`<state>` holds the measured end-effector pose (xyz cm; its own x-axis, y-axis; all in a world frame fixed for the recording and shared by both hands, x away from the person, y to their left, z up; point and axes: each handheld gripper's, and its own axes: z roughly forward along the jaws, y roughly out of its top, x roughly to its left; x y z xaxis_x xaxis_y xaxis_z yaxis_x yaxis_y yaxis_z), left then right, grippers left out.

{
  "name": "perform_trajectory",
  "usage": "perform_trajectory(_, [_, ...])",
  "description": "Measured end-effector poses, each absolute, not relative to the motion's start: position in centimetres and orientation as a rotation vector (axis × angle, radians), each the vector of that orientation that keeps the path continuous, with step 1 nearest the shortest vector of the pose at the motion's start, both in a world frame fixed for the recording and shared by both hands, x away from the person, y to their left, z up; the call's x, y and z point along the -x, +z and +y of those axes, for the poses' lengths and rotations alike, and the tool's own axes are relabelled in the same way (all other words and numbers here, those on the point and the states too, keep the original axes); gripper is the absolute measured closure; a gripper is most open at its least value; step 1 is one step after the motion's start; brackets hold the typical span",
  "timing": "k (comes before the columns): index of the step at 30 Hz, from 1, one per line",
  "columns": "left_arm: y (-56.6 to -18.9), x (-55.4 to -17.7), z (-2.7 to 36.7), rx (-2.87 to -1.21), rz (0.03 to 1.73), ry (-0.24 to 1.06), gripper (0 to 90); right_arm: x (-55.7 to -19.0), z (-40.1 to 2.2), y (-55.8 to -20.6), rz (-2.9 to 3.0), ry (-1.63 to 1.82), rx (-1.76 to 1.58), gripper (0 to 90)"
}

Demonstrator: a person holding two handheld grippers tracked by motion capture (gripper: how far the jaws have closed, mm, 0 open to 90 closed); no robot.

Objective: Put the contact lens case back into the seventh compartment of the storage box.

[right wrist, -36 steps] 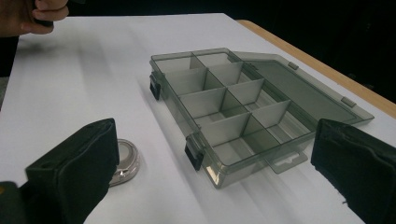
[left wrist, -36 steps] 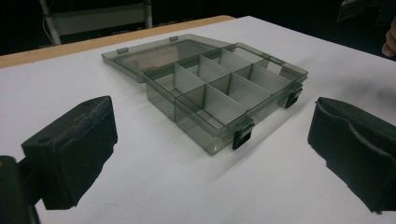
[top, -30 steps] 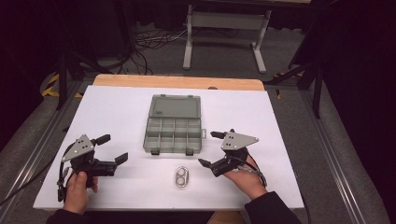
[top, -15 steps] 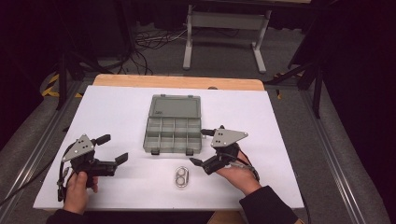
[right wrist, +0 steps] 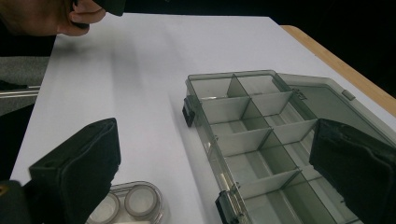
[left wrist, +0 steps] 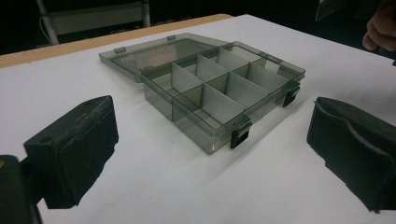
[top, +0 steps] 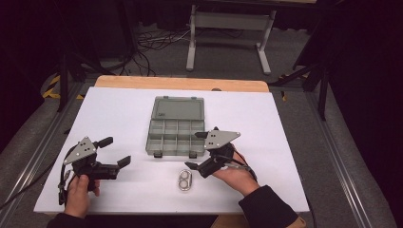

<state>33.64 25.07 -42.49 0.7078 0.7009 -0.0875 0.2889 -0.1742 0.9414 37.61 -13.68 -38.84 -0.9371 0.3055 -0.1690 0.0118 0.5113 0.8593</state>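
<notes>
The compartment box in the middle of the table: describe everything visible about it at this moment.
The compartment box is smoky grey see-through plastic, lying open and flat on the white table cover. Its lid is folded back flat on the far side, joined by hinges. The tray is split by dividers into two rows of four compartments, all of which look empty. Two dark latches hang on the near wall. Nothing touches it; the right gripper is close to its near right corner.

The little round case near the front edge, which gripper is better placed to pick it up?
Probably the right gripper. It is open and sits just beside the case, which lies by its jaw in its own view. The left gripper is open too, but farther off.
</notes>
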Motion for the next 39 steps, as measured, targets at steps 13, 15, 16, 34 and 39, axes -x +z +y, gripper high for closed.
perform_trajectory(13, [-42.5, -33.6, 25.1, -1.759, 0.786, 0.442, 2.8, -37.7, -12.1, -38.8, 2.515, 1.366, -0.198, 2.7])
perform_trajectory(15, [-42.5, -33.6, 25.1, -1.758, 0.785, 0.442, 2.8, -37.7, -11.8, -38.9, 2.532, 1.355, -0.186, 2.8])
perform_trajectory(16, [-42.5, -33.6, 25.1, -1.758, 0.785, 0.441, 2.8, -37.7, -11.8, -38.9, 2.532, 1.355, -0.186, 2.8])
perform_trajectory(34, [-42.5, -33.6, 25.0, -1.760, 0.780, 0.437, 2.8, -37.2, -10.6, -39.8, 2.699, 1.201, -0.089, 4.9])
perform_trajectory(39, [-42.5, -33.6, 25.1, -1.759, 0.779, 0.437, 2.8, -37.1, -10.2, -40.2, 2.749, 1.161, -0.067, 6.2])
